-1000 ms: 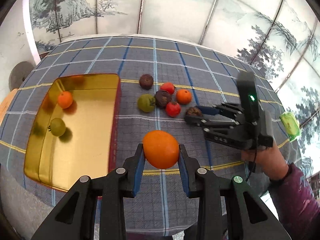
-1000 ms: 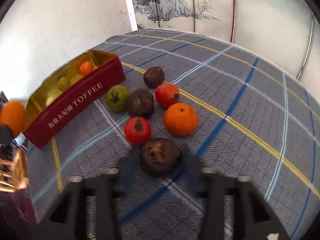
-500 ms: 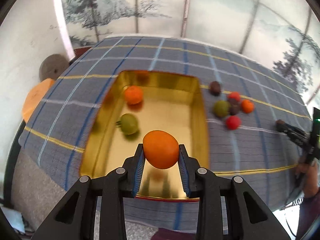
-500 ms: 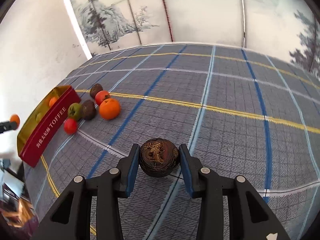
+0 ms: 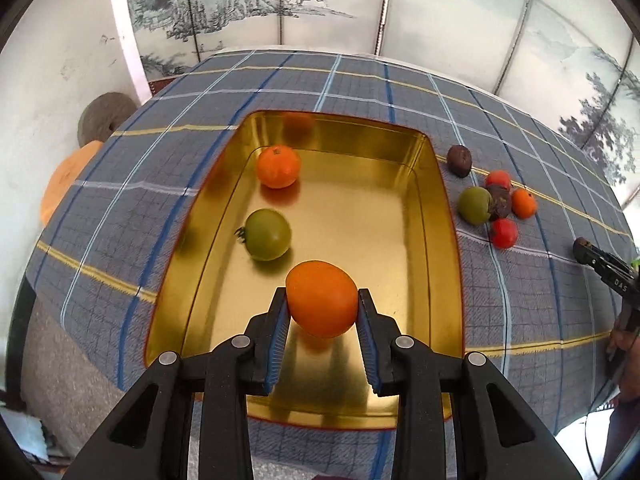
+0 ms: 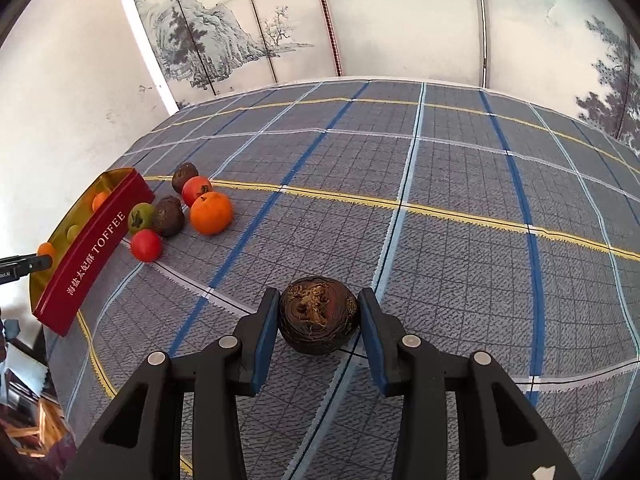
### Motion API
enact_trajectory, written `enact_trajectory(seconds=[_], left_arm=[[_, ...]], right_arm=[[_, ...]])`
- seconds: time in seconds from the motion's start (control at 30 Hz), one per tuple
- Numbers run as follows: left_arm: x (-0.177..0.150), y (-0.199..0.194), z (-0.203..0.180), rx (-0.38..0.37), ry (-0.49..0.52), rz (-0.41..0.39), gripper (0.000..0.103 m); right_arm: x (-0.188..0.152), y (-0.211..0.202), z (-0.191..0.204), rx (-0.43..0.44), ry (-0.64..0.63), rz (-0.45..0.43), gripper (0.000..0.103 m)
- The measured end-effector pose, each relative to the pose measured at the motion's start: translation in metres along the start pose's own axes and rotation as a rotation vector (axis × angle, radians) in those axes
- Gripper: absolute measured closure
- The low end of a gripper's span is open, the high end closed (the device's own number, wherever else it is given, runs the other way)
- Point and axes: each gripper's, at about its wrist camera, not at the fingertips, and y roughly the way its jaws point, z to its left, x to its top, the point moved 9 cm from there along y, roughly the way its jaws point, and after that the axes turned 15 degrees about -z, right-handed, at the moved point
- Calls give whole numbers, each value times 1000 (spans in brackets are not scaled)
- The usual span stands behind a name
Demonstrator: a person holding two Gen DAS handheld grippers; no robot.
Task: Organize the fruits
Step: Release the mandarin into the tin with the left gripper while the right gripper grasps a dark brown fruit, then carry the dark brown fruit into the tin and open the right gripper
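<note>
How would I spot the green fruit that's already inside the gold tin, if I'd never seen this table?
Find the gold tin on the checked cloth. Two fruits lie on its floor: an orange one farther back and, nearer, the green fruit. It is the only green one inside; the other green fruit lies outside on the cloth.

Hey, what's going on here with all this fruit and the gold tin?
A person with a gripper in each hand is sorting fruit on a plaid-covered table. The left gripper is shut on an orange fruit, held over the gold tin, which already holds a small orange and a green fruit. The right gripper is shut on a dark brown fruit above the tablecloth. Six more fruits sit clustered beside the tin.
</note>
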Motion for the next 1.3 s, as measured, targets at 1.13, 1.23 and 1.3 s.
enact_trajectory(seconds=[1.13, 1.23, 1.3], left_arm=[[11, -41, -23, 66, 107, -165, 32], [8, -48, -22, 74, 114, -183, 32], [5, -52, -22, 73, 121, -189, 32]], right_arm=[[-7, 2, 6, -21, -48, 17, 65], [-13, -10, 20, 9, -17, 3, 65], [-12, -18, 34, 34, -16, -14, 65]])
